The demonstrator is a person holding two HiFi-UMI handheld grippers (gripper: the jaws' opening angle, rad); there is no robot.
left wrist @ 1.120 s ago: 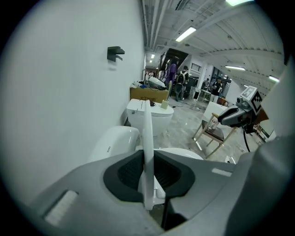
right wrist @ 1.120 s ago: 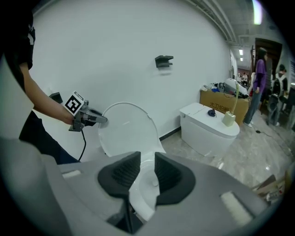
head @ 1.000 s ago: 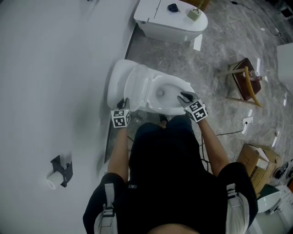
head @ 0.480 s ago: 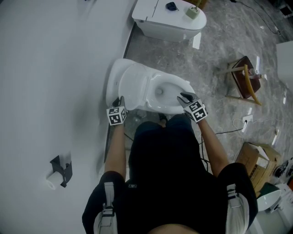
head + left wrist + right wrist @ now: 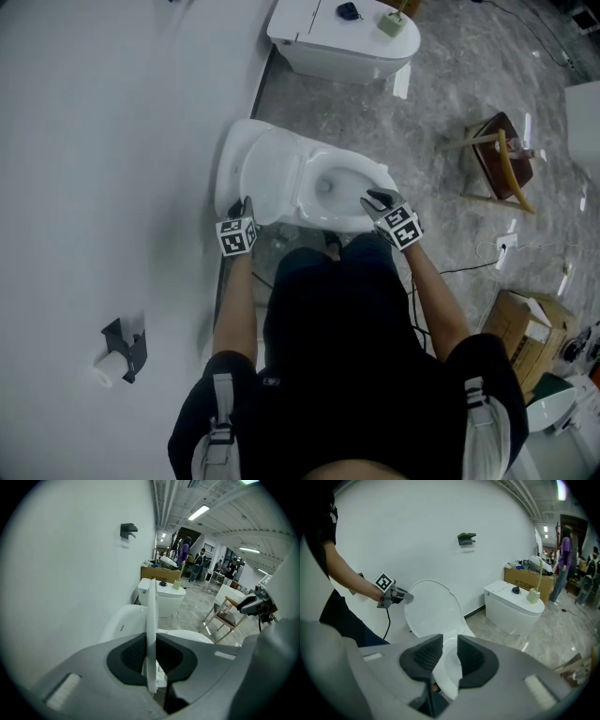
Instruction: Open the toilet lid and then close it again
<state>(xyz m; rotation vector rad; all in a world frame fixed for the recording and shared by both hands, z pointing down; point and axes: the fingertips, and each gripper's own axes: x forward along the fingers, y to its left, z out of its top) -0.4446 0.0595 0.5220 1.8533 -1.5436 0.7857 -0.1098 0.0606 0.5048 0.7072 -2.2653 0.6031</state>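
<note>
The white toilet lid stands raised toward the wall, above the seat and bowl. My left gripper is shut on the lid's side edge. In the left gripper view the lid runs edge-on as a thin white blade between the dark pads of the left gripper. My right gripper is at the front of the seat rim. In the right gripper view the white seat rim passes between the pads of the right gripper, which close on it. The upright lid and the left gripper show behind.
A second toilet with small items on its tank stands farther along the wall. A wooden chair and a cardboard box are on the marble floor at right. A paper holder hangs on the white wall at left.
My left gripper has shifted slightly toward the wall with the lid edge in it. The right gripper has stayed on the seat rim.
</note>
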